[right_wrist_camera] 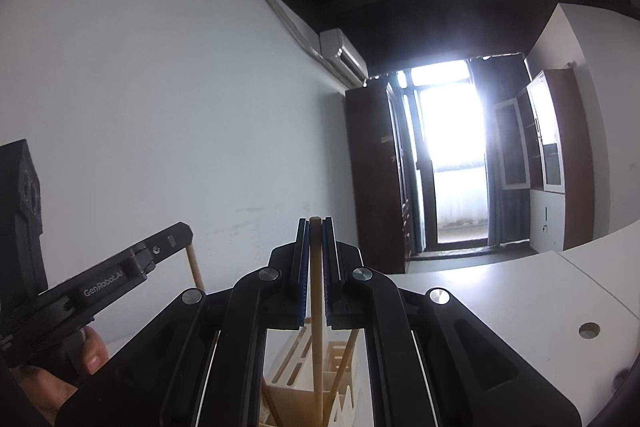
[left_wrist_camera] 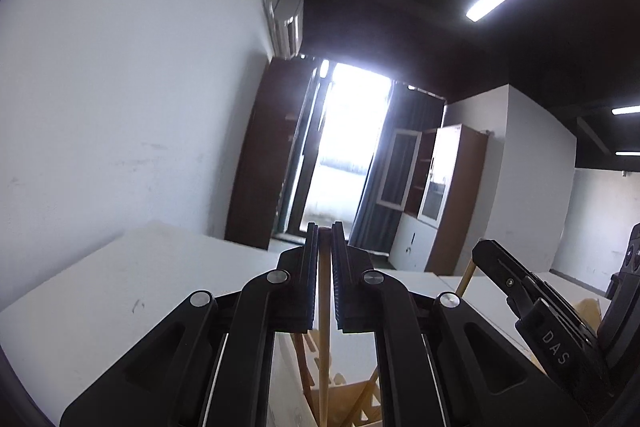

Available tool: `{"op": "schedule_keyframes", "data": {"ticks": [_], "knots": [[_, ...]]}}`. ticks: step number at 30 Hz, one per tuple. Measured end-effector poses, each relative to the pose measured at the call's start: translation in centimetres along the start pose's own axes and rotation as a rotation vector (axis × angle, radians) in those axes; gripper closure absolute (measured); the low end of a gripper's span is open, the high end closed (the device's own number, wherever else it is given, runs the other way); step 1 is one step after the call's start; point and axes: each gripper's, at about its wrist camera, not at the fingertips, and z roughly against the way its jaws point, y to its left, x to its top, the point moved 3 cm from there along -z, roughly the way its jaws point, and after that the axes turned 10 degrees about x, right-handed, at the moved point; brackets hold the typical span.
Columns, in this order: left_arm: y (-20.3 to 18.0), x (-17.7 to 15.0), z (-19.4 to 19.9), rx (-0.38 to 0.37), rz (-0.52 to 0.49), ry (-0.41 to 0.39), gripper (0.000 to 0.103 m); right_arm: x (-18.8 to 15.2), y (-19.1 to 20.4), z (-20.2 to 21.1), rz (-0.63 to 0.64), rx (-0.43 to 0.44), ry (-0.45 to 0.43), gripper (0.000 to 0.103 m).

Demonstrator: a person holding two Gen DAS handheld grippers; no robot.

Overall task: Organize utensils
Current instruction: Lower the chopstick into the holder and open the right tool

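Left gripper [left_wrist_camera: 324, 227] has both fingers [left_wrist_camera: 299, 279] clamped tight on one thin wooden stick, likely a chopstick [left_wrist_camera: 323, 307]; the stick stands upright between the pads, top end level with the fingertips, lower end running down out of frame toward the wooden utensil organizer [left_wrist_camera: 352, 399] below. Right gripper [right_wrist_camera: 315, 221] is the same: fingers [right_wrist_camera: 303, 267] pressed together on a second pale wooden stick [right_wrist_camera: 316, 307], upright, its tip just at the fingertips, lower part dropping in front of the slotted pale wooden organizer [right_wrist_camera: 304, 367]. Count: two grippers, two held sticks, one each. At least two more sticks lean tilted in the organizer's compartments in the right wrist view [right_wrist_camera: 344, 359]; which compartment, cannot tell. Each gripper shows in the other's view, side by side and near, both pointing roughly level: the right one at the right edge of the left view [left_wrist_camera: 478, 247], the left one at the left edge of the right view [right_wrist_camera: 185, 231], its stick [right_wrist_camera: 195, 267] hanging below the tips. A person's hand [right_wrist_camera: 60, 367] grips the left gripper's handle. The organizer sits on a white table [right_wrist_camera: 500, 299], which has one round cable hole [right_wrist_camera: 589, 329].
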Motion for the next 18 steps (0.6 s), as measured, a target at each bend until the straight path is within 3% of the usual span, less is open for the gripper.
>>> {"op": "schedule_keyframes", "data": {"ticks": [3, 9, 18], "knots": [[0.5, -1.0, -1.1, -0.003, -0.001, 0.058, 0.097, -0.8, -0.3, -0.8, -0.006, -0.005, 0.064, 0.096], [0.6, -1.7, -1.1, 0.005, -0.037, 0.057, 0.097, -1.6, -0.8, -1.2, -0.011, -0.006, 0.137, 0.096], [0.1, -1.6, -1.6, -0.001, -0.058, 0.057, 0.097, -1.9, -0.6, -1.4, -0.007, -0.015, 0.18, 0.096]]}}
